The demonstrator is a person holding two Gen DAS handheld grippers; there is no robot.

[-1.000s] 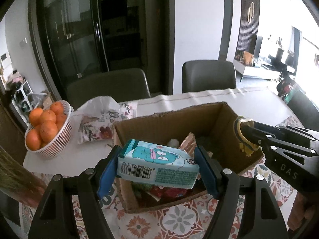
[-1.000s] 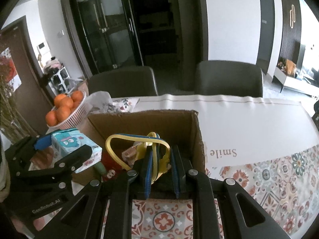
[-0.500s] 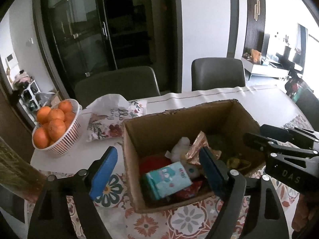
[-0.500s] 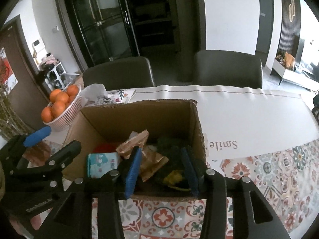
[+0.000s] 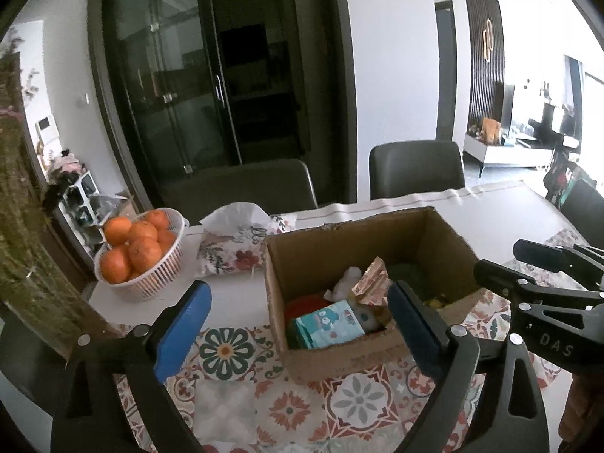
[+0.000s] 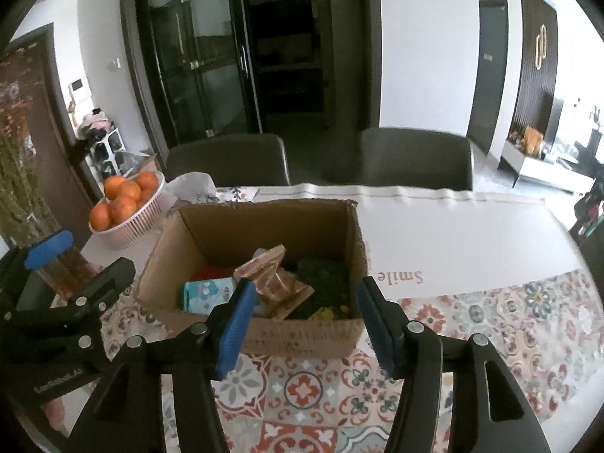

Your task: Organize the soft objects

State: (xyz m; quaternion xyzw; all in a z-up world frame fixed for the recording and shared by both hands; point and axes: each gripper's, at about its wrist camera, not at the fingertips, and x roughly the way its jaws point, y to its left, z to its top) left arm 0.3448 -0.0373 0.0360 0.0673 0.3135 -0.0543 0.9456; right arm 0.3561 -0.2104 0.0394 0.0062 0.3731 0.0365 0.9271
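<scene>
One cardboard box (image 5: 339,358) sits on the patterned tablecloth (image 5: 287,407), holding one teal tissue pack (image 5: 326,324), a crumpled brown wrapper (image 6: 277,283), something red, something dark green and a white soft thing seen only from the left wrist. Left of the box stands one white basket (image 5: 151,275) of oranges (image 5: 141,251). The left gripper (image 5: 298,324) and right gripper (image 6: 302,321) hover near the box, both empty with jaws opening, the left's wide

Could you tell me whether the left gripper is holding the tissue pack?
No, the tissue pack lies inside the cardboard box, and the opening left gripper is empty.
</scene>
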